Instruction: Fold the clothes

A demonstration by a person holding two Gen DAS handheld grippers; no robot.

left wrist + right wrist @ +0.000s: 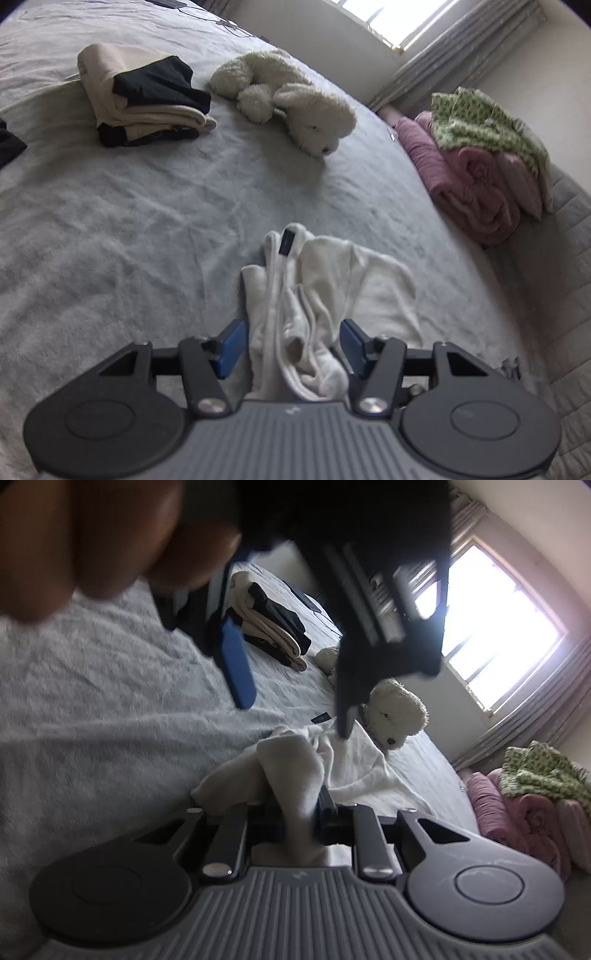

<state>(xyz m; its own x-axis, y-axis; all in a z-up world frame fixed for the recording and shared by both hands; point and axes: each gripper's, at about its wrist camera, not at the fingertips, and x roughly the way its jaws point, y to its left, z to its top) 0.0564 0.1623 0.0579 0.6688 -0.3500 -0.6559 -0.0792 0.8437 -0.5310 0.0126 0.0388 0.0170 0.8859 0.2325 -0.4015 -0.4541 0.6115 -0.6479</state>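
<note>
between parted left gripper (291, 343) fingers, white garment (332, 280)

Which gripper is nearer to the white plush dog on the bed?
Left. The left gripper hovers open beside the white plush dog; the right gripper, shut on the white garment, is farther back.

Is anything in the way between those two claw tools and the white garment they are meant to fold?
Nothing visible: the right gripper is shut on the white garment, and the open left gripper already has the cloth between its fingers.
</note>
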